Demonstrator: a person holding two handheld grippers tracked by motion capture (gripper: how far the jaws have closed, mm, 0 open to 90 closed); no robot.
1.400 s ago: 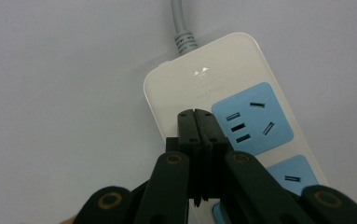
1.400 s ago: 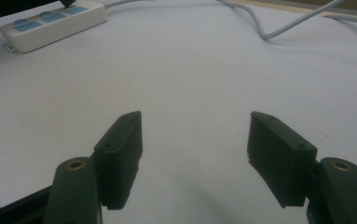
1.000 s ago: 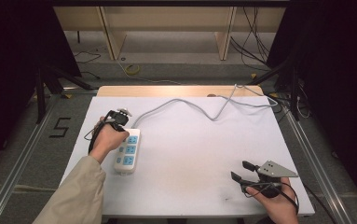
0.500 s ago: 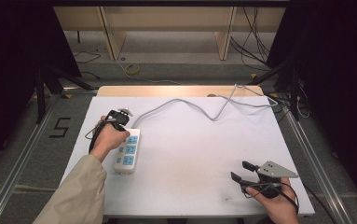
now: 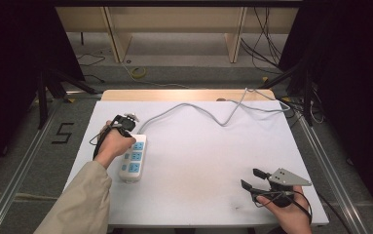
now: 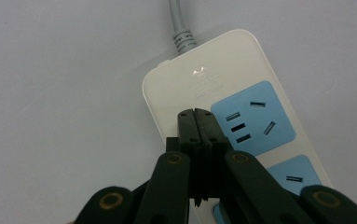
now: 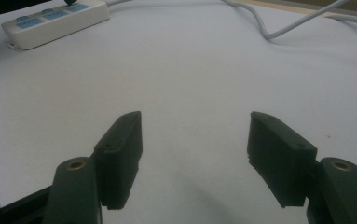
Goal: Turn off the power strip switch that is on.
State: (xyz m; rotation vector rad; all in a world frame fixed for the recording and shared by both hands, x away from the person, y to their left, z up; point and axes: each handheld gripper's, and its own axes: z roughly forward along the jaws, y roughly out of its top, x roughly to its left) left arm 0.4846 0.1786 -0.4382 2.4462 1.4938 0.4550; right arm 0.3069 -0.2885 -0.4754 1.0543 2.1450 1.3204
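Observation:
A white power strip (image 5: 133, 158) with three blue sockets lies on the left side of the white table; its grey cable (image 5: 194, 109) snakes off to the far right edge. My left gripper (image 5: 128, 127) is held over the strip's cable end. In the left gripper view its jaws are pressed together with nothing between them. The gripper's tip (image 6: 197, 114) is over the strip's white top (image 6: 223, 79), beside the first blue socket; contact cannot be told. My right gripper (image 5: 253, 178) is near the front right of the table, open and empty (image 7: 195, 135), and faces the distant strip (image 7: 55, 23).
The white table top (image 5: 198, 161) stretches bare between the two hands. The cable (image 7: 269, 23) loops across the far part of the table. Wooden shelving legs (image 5: 118, 39) and floor cables lie beyond the table's far edge.

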